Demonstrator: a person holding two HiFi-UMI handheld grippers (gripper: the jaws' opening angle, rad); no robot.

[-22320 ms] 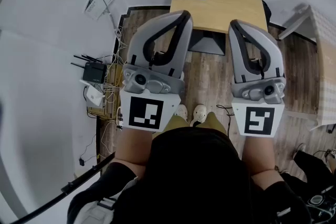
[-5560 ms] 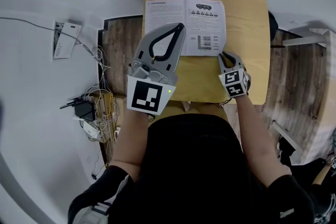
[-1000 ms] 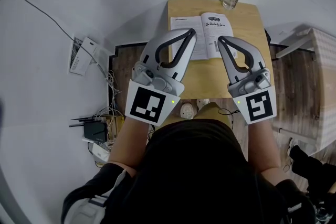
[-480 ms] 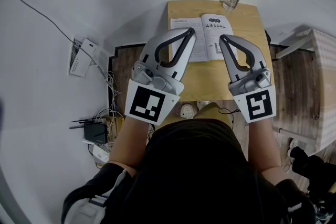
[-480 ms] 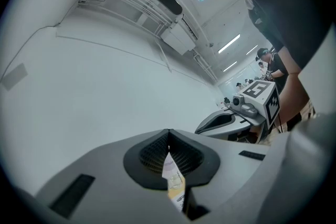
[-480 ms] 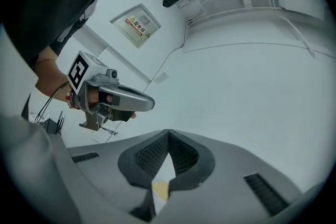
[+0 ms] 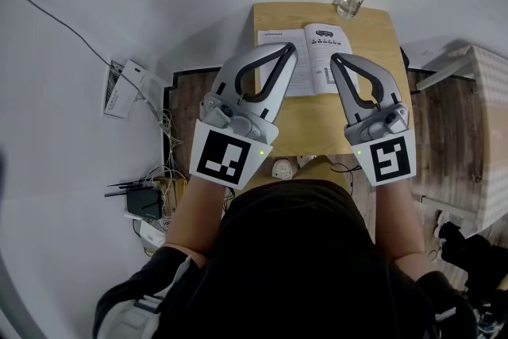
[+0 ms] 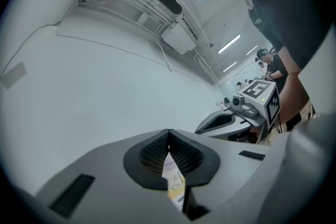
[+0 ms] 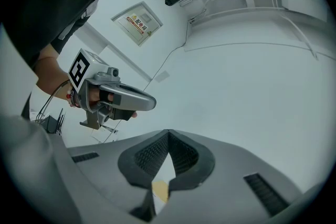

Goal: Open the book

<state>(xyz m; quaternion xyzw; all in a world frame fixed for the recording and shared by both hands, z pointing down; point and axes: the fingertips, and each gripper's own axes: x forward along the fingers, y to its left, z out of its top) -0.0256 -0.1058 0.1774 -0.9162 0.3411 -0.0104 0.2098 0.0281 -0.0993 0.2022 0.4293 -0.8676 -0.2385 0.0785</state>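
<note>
Head view: the open white-paged book [image 7: 311, 52] lies toward the far left edge of the small light wooden worktop [image 7: 317, 123], with bare wood nearer the person. Left gripper view: the left tongs [image 8: 168, 132] are pressed together and empty, perhaps with a page sliver below. Right gripper view: the right tongs [image 9: 168, 132] are likewise closed and empty.

The right hand-held gripper [image 9: 168, 136] has its 2 jaws pressed together with nothing between them, and above and left of it a hand [image 9: 107, 99] holds the left hand-held gripper [image 9: 151, 104] before a white wall [image 9: 247, 76] bearing a framed notice [image 9: 137, 21].
</note>
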